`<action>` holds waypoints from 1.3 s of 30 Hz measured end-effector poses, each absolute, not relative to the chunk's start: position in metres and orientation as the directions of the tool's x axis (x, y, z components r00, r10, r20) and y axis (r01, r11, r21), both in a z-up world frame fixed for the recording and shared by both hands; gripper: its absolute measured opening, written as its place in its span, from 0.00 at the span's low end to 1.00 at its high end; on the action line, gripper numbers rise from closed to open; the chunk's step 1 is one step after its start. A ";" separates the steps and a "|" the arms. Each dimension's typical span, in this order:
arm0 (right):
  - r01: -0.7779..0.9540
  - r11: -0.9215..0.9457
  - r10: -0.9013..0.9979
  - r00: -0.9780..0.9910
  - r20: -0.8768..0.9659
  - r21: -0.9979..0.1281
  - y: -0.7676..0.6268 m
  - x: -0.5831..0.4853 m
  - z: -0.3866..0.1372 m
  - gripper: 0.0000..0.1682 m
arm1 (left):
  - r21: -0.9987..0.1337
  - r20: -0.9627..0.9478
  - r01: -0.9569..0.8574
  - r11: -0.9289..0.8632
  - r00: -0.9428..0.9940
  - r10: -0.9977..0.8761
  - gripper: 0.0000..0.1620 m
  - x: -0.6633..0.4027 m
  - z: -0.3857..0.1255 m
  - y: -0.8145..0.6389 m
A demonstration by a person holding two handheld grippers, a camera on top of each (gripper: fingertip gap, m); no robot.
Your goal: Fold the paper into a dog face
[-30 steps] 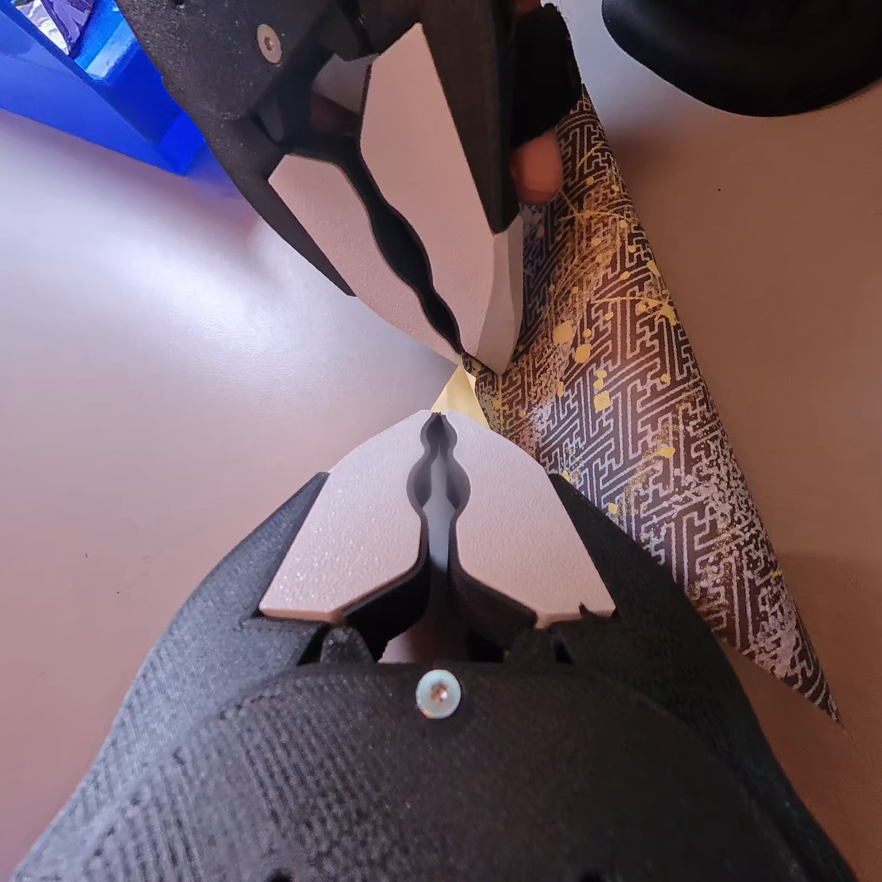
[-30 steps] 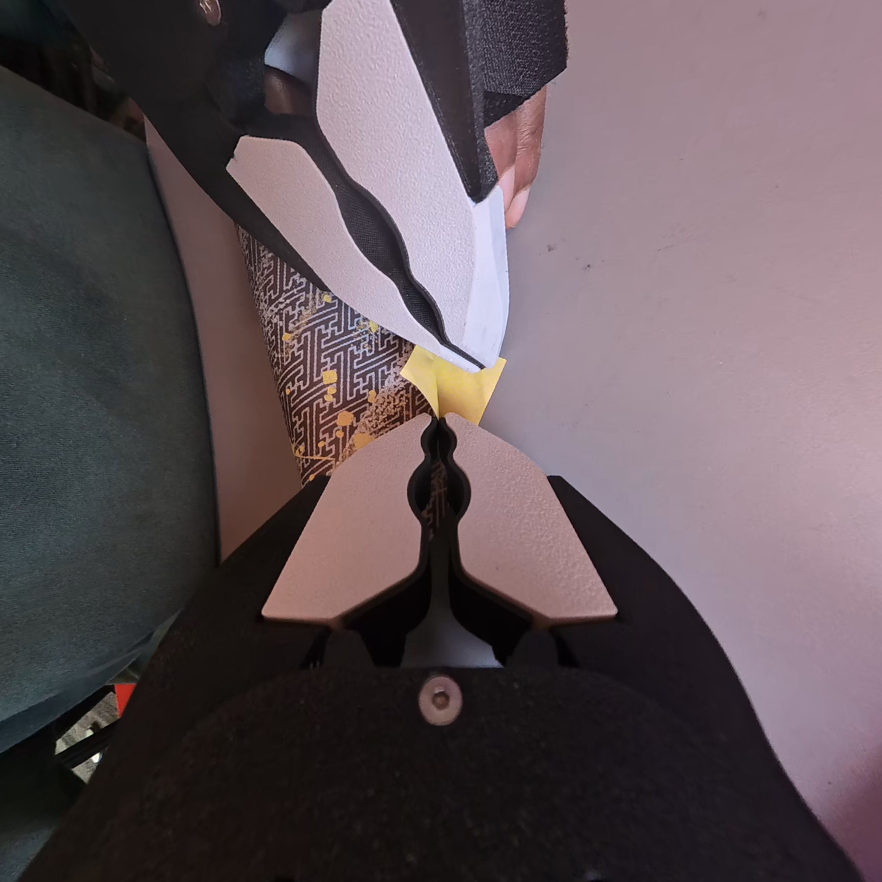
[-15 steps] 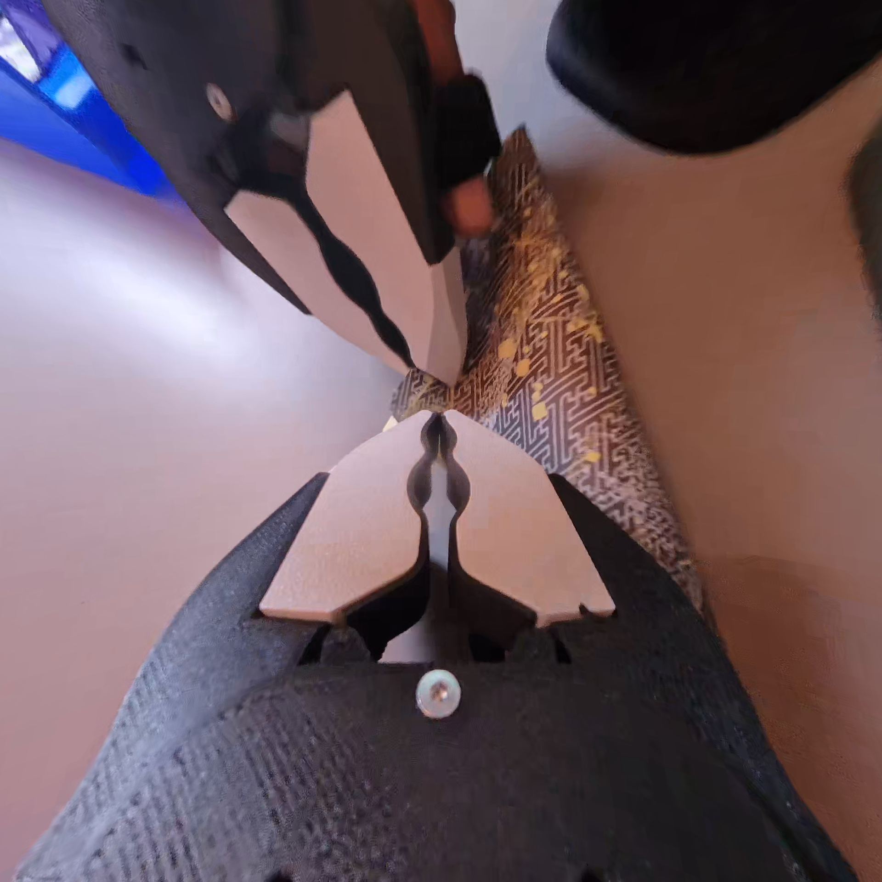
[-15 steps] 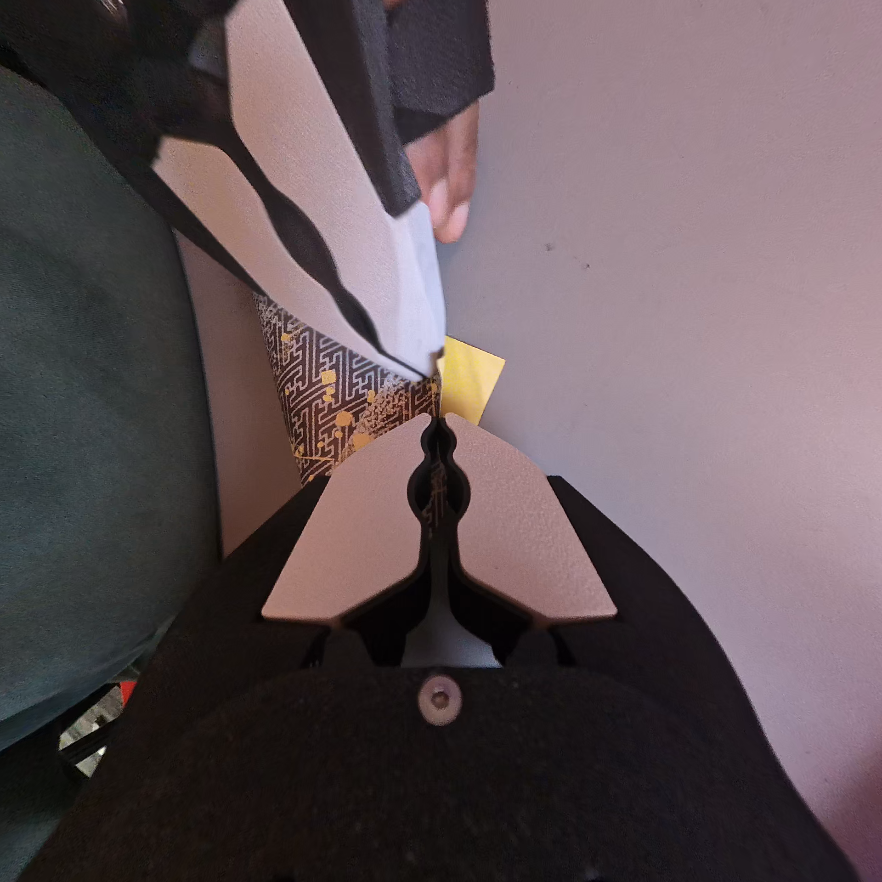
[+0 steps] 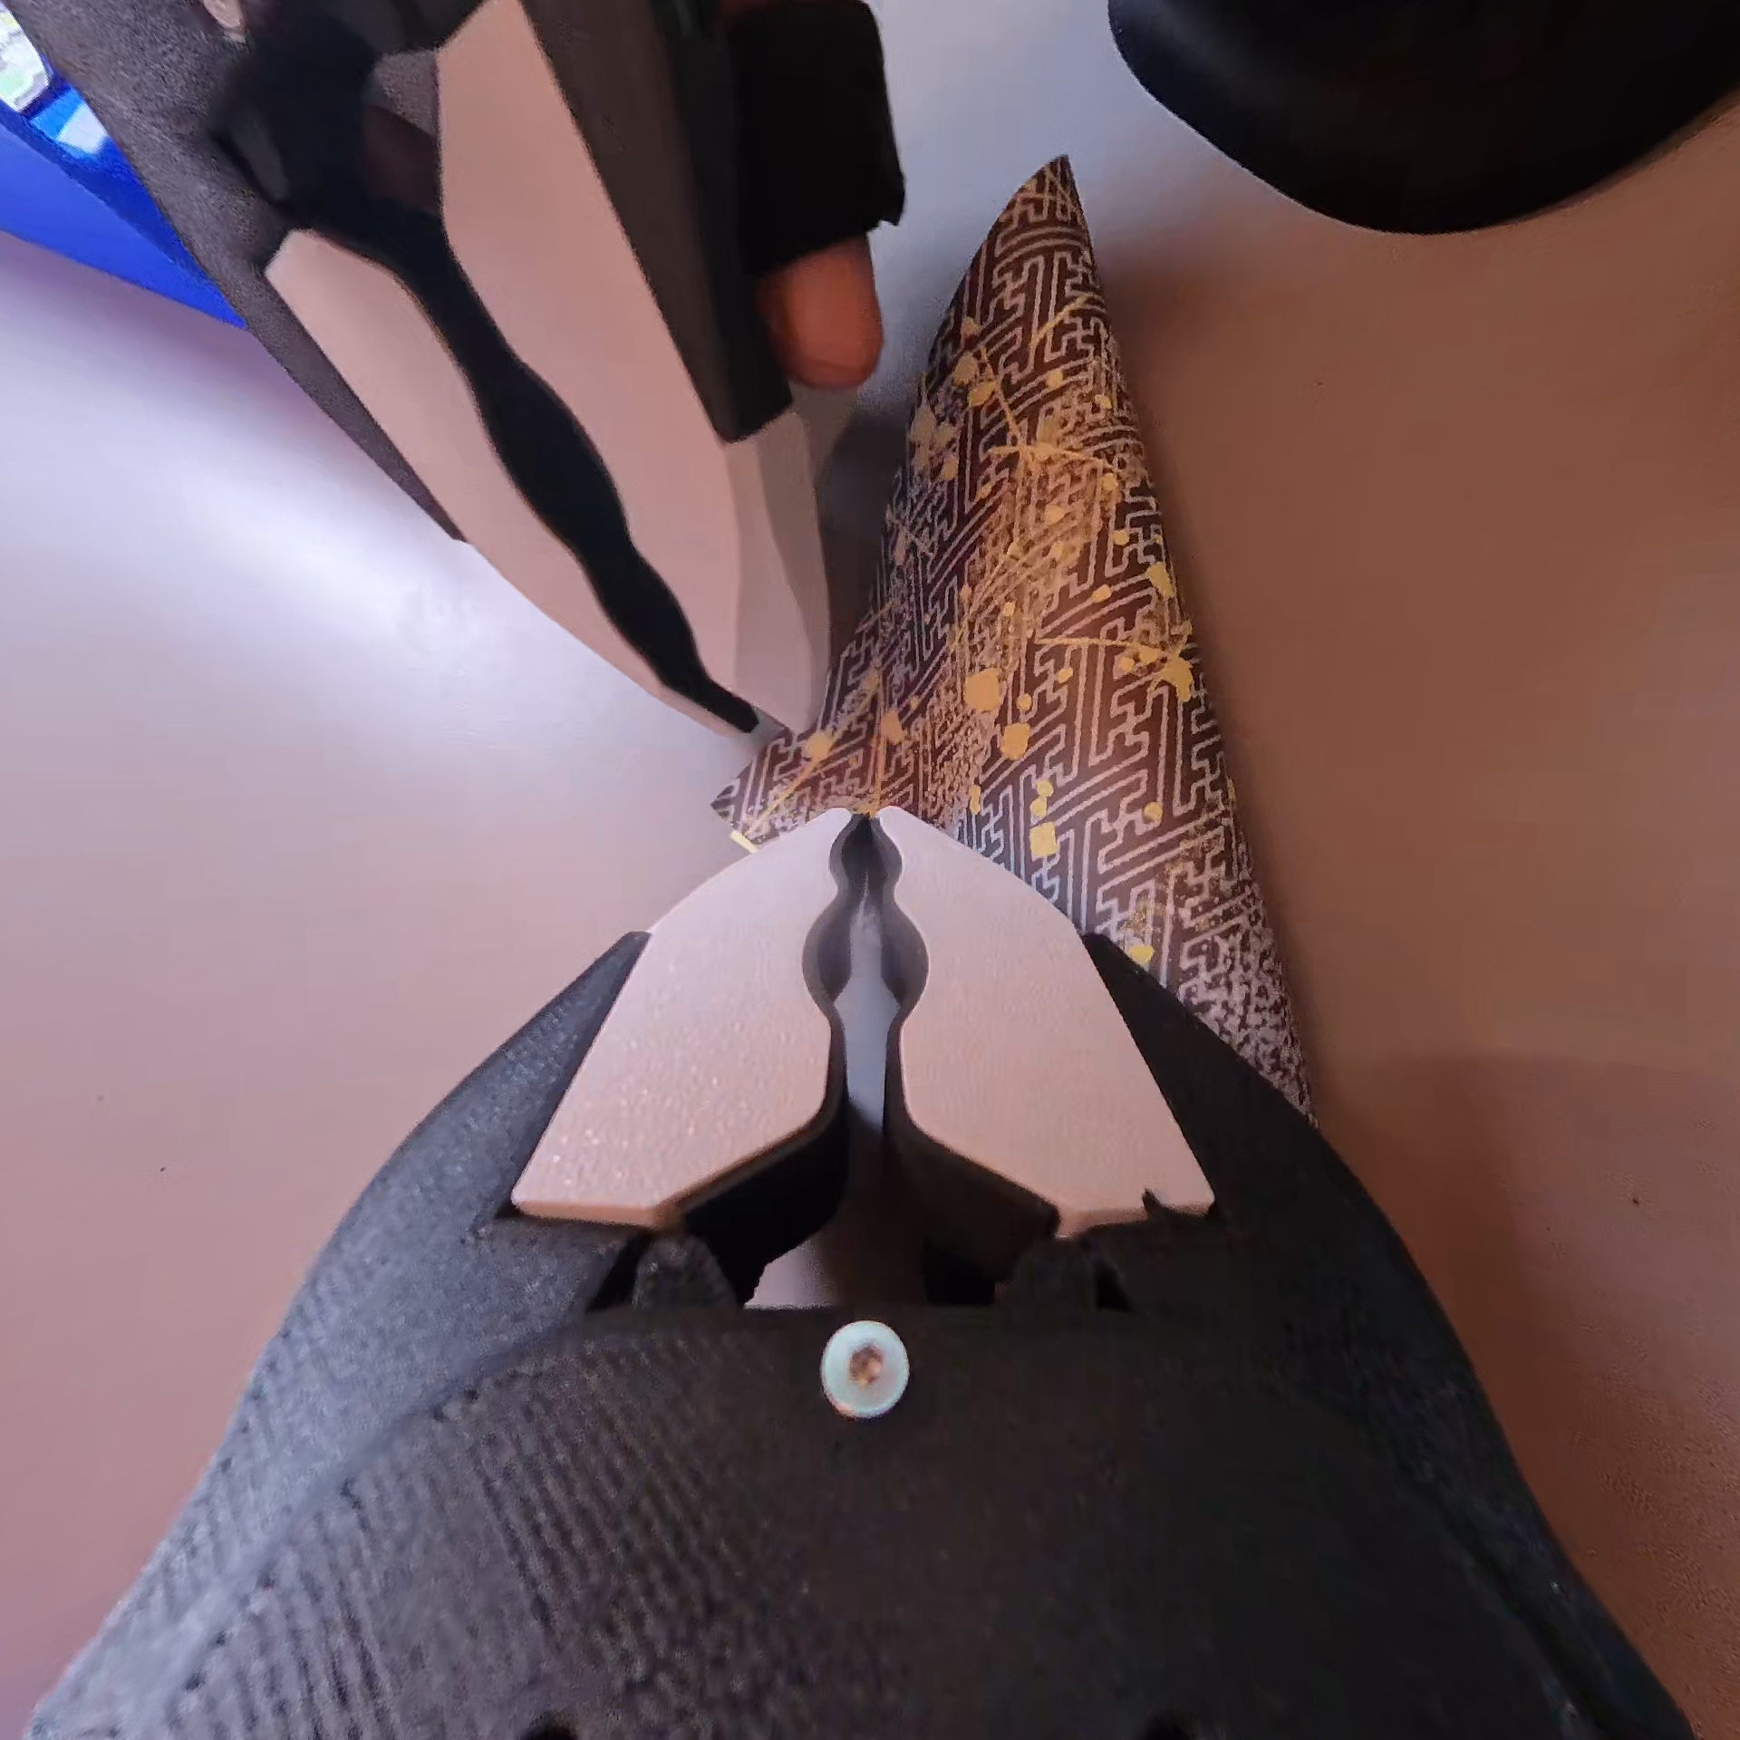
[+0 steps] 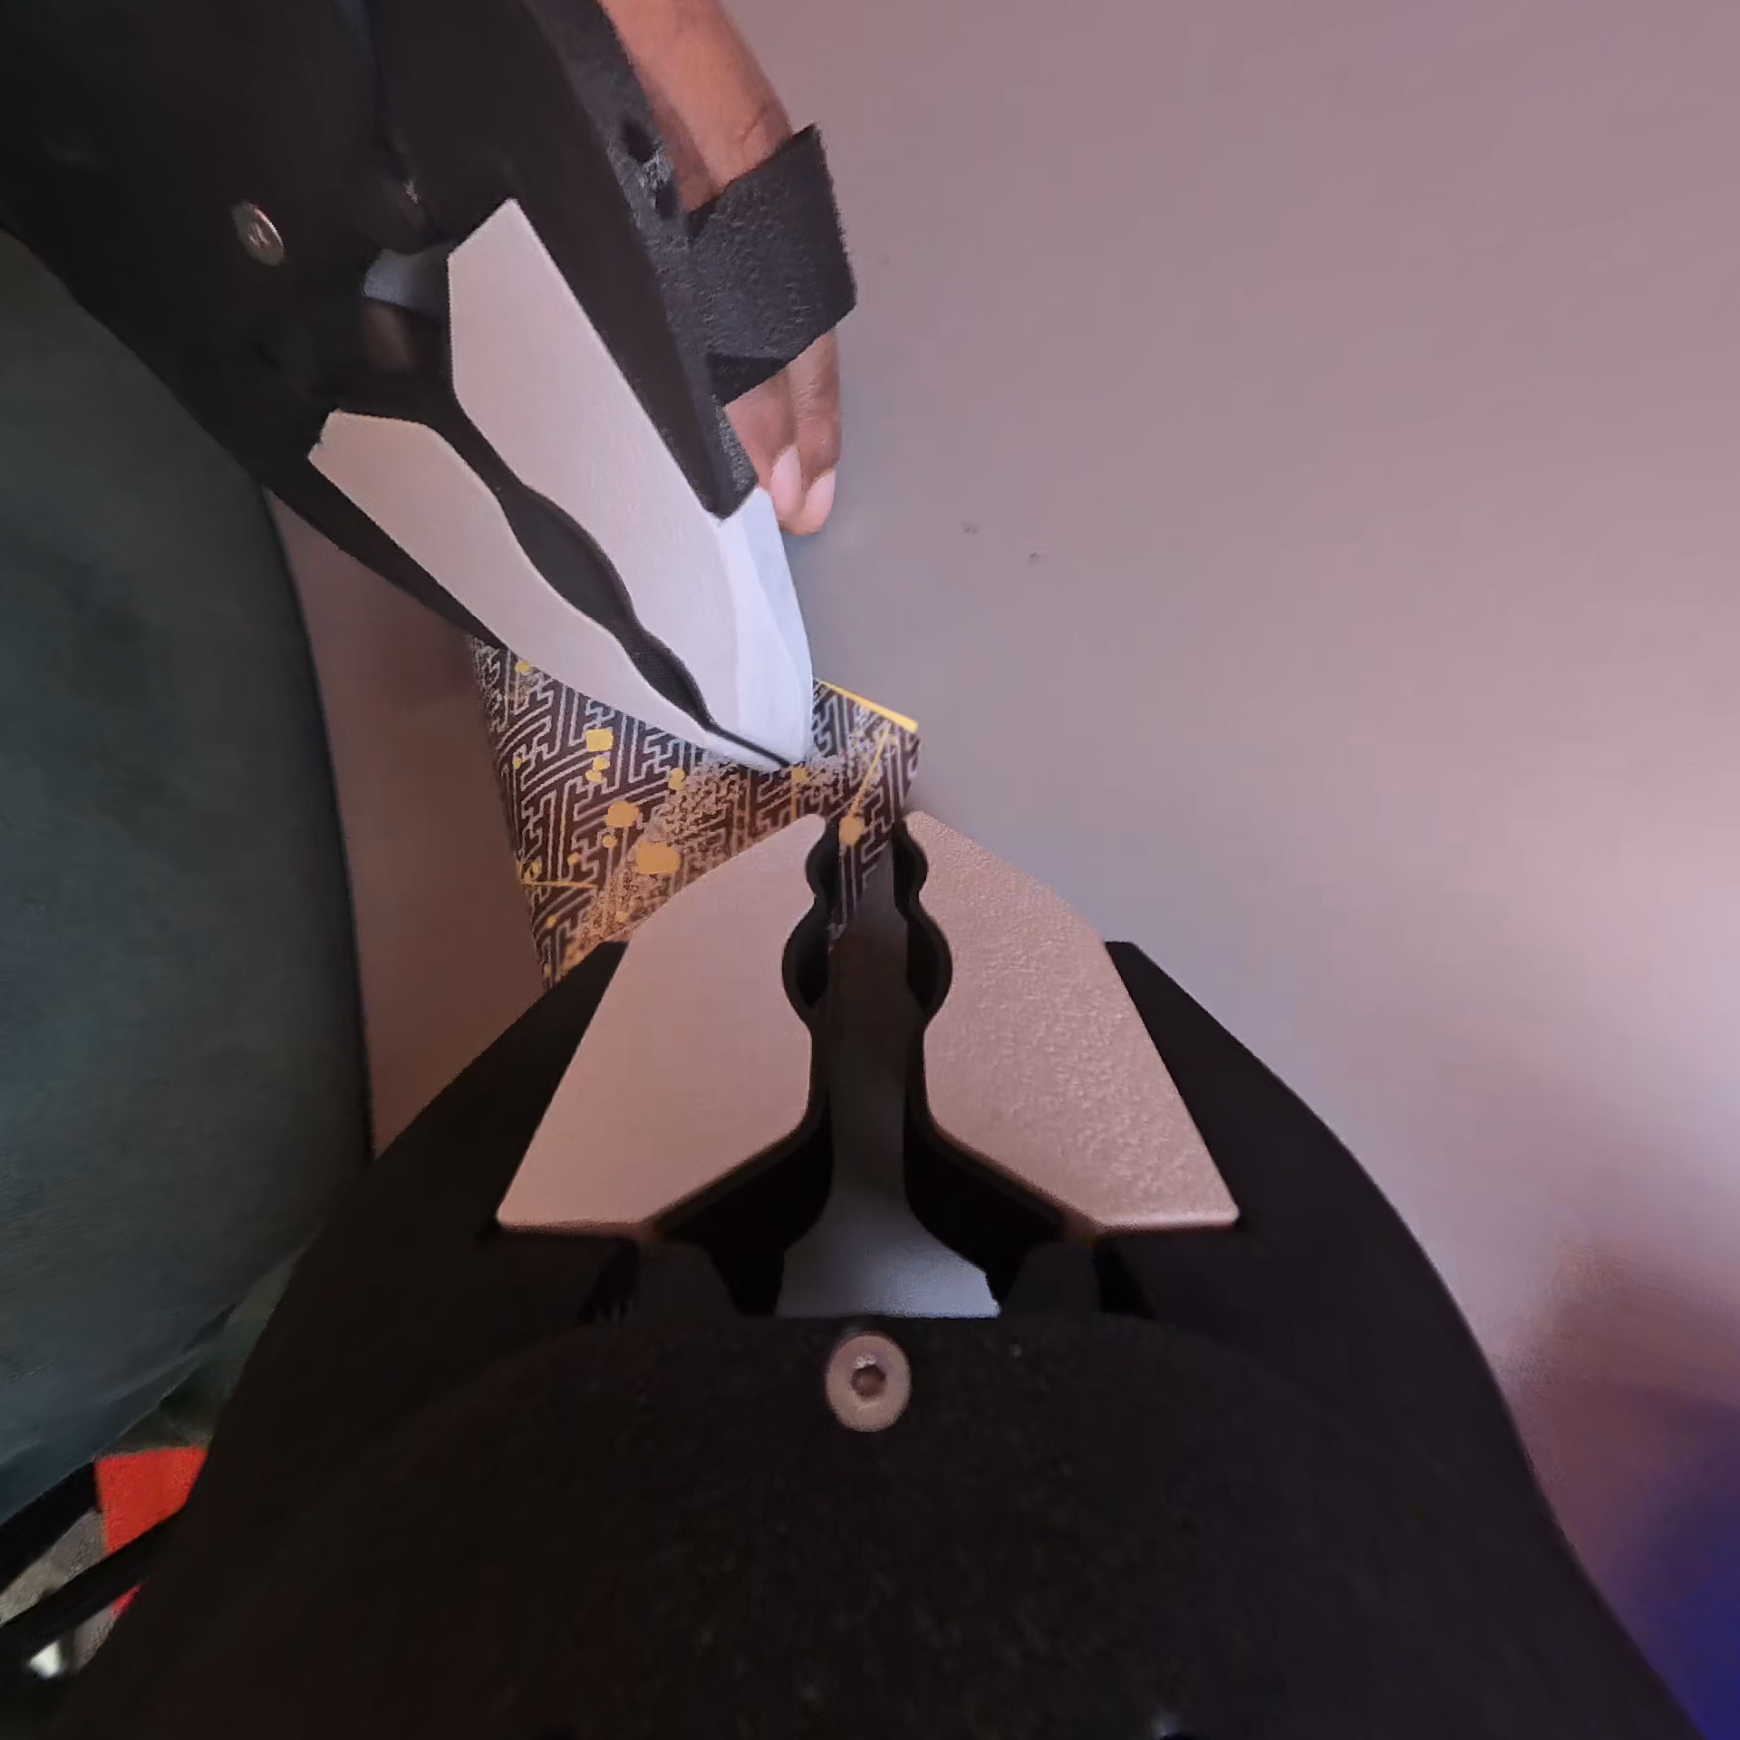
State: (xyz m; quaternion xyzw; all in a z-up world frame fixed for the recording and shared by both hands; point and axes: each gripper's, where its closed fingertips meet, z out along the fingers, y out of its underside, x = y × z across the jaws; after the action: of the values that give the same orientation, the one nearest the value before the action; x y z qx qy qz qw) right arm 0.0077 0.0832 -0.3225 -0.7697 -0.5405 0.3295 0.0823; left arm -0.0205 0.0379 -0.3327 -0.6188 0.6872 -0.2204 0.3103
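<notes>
The paper (image 5: 1064,716) is dark with a white maze pattern and gold flecks. It lies folded in a long triangle on the pale table (image 5: 282,894). My left gripper (image 5: 866,821) is shut and empty, with its tip resting on the paper's near folded corner. In the right wrist view the left gripper (image 6: 783,753) presses down on the folded-over flap (image 6: 659,810). My right gripper (image 6: 864,824) has its jaws a narrow gap apart over the flap's edge, and the paper shows through the gap. In the left wrist view the right gripper (image 5: 749,723) has its tip at the paper's left edge.
A blue bin (image 5: 66,226) stands at the far left. A black rounded object (image 5: 1412,104) sits beyond the paper's tip. A dark teal chair seat (image 6: 141,753) lies past the table edge. A gloved hand (image 6: 800,443) holds the left gripper. The grippers' ends are close to 6 cm from one another.
The yellow underside corner has been folded down and now shows patterned side up. My right gripper's jaws have parted slightly. My left gripper's tip has moved onto the flap.
</notes>
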 end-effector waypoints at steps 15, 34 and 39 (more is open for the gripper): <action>0.798 -0.232 0.967 0.130 -0.217 -0.555 0.087 -0.006 -0.328 0.06 | -0.702 -0.166 -0.698 0.144 -0.037 -0.985 0.00 -0.017 -0.332 0.042; 0.810 -0.093 0.995 0.052 -0.087 -0.579 0.082 -0.011 -0.329 0.08 | -0.701 -0.217 -0.698 0.147 0.013 -0.976 0.00 -0.017 -0.328 0.086; 0.808 -0.054 0.997 0.017 -0.069 -0.587 0.078 -0.014 -0.329 0.09 | -0.697 -0.237 -0.698 0.165 0.008 -0.971 0.00 -0.014 -0.327 0.088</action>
State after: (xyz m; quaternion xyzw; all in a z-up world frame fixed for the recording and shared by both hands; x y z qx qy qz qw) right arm -0.0143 0.0776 -0.3288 -0.6851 -0.6587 0.2402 0.1975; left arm -0.0140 0.0881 -0.3274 -0.6165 0.6771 -0.1940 0.3519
